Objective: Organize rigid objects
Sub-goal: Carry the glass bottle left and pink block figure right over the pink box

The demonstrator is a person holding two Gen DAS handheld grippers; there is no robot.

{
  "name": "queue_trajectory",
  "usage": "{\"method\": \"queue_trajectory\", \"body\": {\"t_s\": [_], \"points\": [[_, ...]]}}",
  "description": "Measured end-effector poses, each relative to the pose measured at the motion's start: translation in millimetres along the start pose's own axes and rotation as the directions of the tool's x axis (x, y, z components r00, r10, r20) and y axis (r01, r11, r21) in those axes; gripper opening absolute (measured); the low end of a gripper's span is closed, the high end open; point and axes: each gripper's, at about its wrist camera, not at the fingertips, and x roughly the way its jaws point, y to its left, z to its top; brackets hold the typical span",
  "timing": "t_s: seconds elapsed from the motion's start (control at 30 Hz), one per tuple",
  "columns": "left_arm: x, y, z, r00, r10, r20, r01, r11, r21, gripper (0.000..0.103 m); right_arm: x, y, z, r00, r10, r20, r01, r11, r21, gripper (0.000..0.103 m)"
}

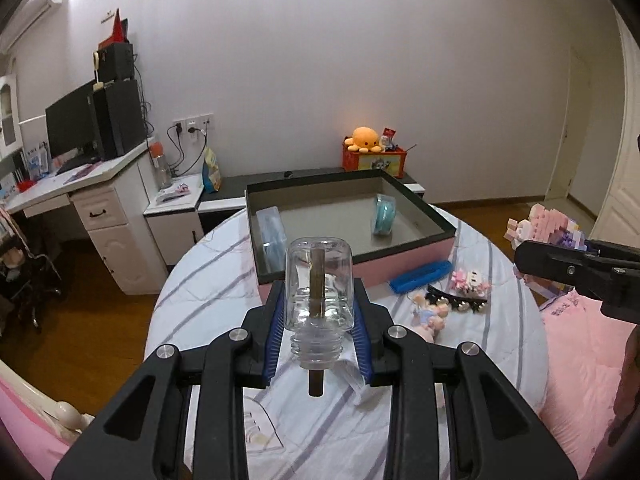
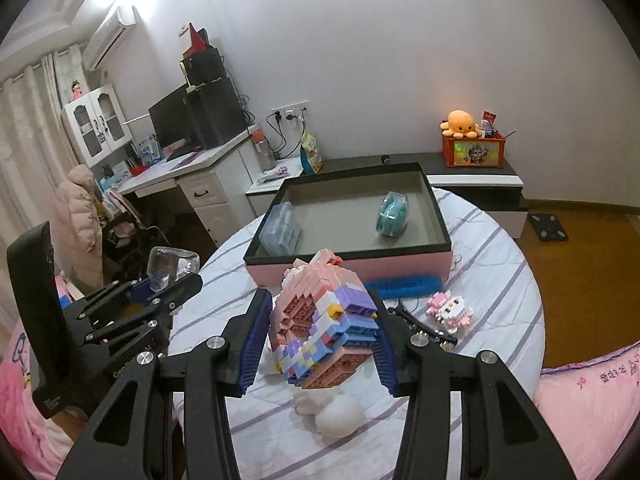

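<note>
my left gripper (image 1: 319, 316) is black with blue pads, closed on a clear bottle (image 1: 319, 286) with a brown stick inside. my right gripper (image 2: 320, 334) has the same colours and clamps a block model (image 2: 324, 320) in pink, purple, white, blue and yellow. the cloth (image 2: 492, 240) is white with lilac stripes. the box (image 2: 352, 270) is pink outside with a black rim and grey floor, holding a teal roll (image 2: 392, 214). the comb (image 2: 404, 286) is blue.
</note>
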Motion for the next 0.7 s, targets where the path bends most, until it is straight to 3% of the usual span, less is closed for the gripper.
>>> {"method": "queue_trajectory", "body": {"t_s": [0.3, 0.53, 0.7], "points": [[66, 3, 38, 0.999, -0.014, -0.037, 0.016, 0.999, 0.035, 0.031, 62, -36, 42, 1.0, -0.013, -0.022, 0.014, 0.999, 0.044, 0.048], [141, -2, 69, 0.989, -0.041, -0.14, 0.048, 0.998, 0.045, 0.031, 129, -59, 73, 0.994, -0.01, -0.107, 0.016, 0.998, 0.054, 0.048], [179, -8, 75, 0.975, -0.049, -0.215, 0.062, 0.997, 0.052, 0.031, 171, -73, 76, 0.982, 0.01, -0.19, 0.003, 0.998, 0.067, 0.048]]}}
